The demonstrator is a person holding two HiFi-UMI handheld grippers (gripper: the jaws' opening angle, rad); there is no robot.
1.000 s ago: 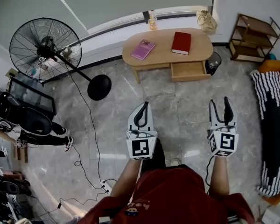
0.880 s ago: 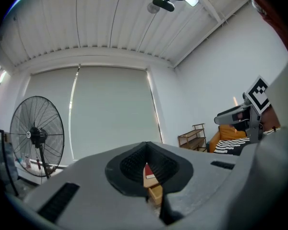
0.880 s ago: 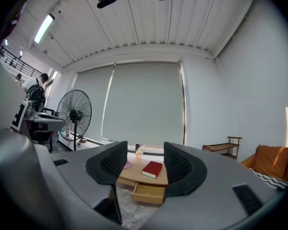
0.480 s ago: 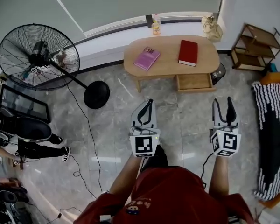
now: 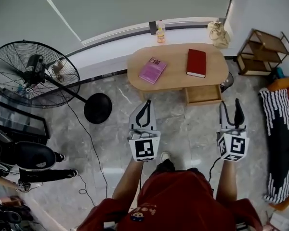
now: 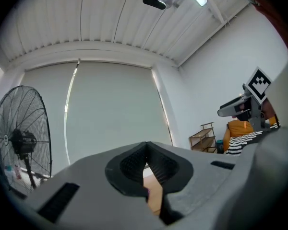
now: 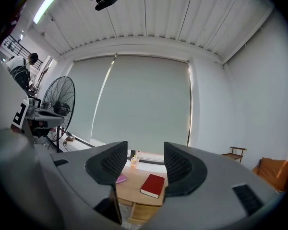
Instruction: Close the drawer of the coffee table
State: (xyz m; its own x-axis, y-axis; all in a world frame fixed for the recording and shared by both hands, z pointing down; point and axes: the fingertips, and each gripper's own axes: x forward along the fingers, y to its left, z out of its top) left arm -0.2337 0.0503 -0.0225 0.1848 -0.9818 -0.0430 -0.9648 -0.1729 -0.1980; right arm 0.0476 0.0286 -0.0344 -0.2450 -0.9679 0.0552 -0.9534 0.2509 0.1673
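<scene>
The light wooden coffee table [image 5: 176, 78] stands by the window wall, and its drawer [image 5: 203, 94] is pulled out at the front right. A red book [image 5: 196, 62] and a pink book [image 5: 152, 70] lie on top. My left gripper [image 5: 145, 103] is shut and empty, held over the floor short of the table's left front. My right gripper [image 5: 230, 105] is open and empty, just short of the drawer and slightly to its right. In the right gripper view the table [image 7: 132, 186], the red book [image 7: 152, 185] and the drawer [image 7: 140, 213] show between the open jaws.
A large standing fan [image 5: 32, 74] with a round black base [image 5: 98, 108] stands at the left, its cable trailing over the floor. A wooden shelf [image 5: 261, 53] and a seat with a striped blanket [image 5: 281, 143] are at the right. A bottle [image 5: 160, 31] sits on the sill.
The table and its drawer have come nearer in the head view. Both grippers have moved forward toward the table, their jaws unchanged.
</scene>
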